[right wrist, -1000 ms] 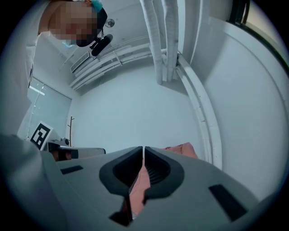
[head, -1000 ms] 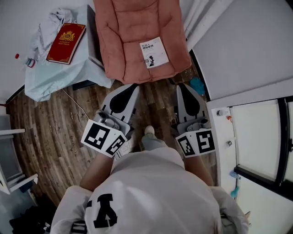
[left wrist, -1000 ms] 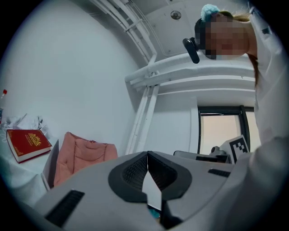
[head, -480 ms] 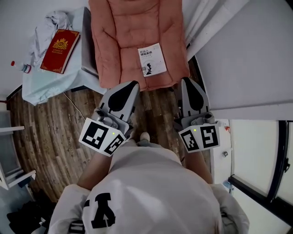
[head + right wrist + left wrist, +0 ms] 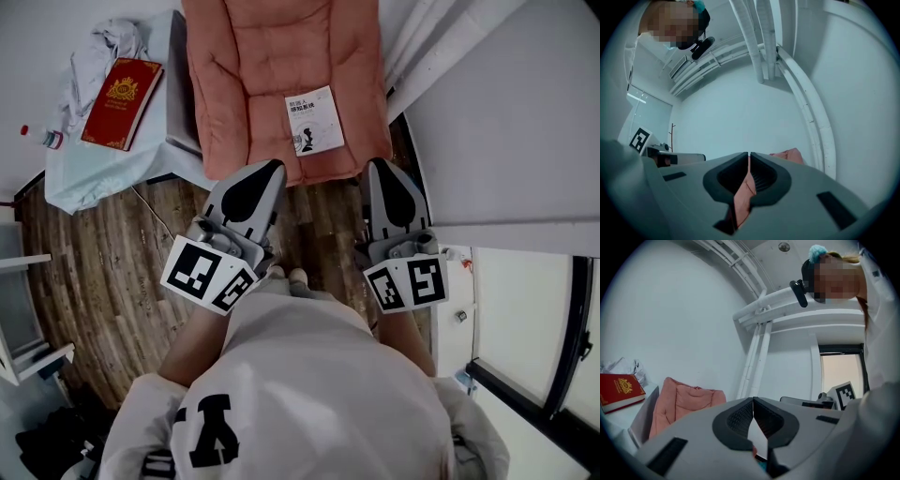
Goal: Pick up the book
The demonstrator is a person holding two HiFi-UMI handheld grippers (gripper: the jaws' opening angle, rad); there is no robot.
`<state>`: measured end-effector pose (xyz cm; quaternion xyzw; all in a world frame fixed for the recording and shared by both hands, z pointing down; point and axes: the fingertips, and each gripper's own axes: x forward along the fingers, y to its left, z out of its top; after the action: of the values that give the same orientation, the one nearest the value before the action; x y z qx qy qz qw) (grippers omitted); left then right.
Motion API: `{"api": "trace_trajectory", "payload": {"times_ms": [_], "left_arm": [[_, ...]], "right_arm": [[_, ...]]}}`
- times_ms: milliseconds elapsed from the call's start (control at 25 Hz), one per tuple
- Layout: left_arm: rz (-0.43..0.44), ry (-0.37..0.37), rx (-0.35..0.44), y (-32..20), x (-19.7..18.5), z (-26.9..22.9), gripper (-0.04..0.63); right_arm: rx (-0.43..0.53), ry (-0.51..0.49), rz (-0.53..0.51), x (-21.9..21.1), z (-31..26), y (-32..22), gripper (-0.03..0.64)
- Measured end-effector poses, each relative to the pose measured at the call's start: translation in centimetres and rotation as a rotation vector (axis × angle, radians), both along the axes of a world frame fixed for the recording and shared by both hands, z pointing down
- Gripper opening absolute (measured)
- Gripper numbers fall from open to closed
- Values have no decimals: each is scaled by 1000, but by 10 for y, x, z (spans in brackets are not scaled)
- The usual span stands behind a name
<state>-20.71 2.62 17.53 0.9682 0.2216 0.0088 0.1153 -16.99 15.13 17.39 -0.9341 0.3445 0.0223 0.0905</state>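
A small white book [image 5: 314,120] lies flat on the pink seat cushion [image 5: 253,66], near the cushion's front right corner. A red book [image 5: 122,91] with a gold crest rests on the pale blue table [image 5: 103,173] at the left, and it shows again in the left gripper view [image 5: 618,390]. My left gripper [image 5: 272,165] is shut and empty, its tip at the cushion's front edge, left of the white book. My right gripper [image 5: 377,164] is also shut and empty, at the cushion's front right corner. In both gripper views the jaws meet with nothing between them [image 5: 753,399] [image 5: 748,153].
A crumpled grey cloth [image 5: 103,47] and a small bottle [image 5: 42,138] share the blue table. White curtains [image 5: 417,37] hang right of the chair. A white cabinet [image 5: 506,281] stands at the right and a white shelf [image 5: 19,309] at the left, on a wooden floor [image 5: 103,272].
Both grippers have moved forward over the wooden floor to the cushion's front edge. Most of that happened in the first half second. Both stayed shut.
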Motion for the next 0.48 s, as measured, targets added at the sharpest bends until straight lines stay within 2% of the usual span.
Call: {"api": "trace_trajectory", "payload": {"times_ms": [280, 480], "left_arm": [[-35, -31, -19, -8, -2, 10, 5], [-66, -22, -42, -26, 16, 11, 5]], "right_arm": [[1, -25, -20, 7, 12, -7, 35], [-17, -17, -50, 19, 15, -24, 35]]}}
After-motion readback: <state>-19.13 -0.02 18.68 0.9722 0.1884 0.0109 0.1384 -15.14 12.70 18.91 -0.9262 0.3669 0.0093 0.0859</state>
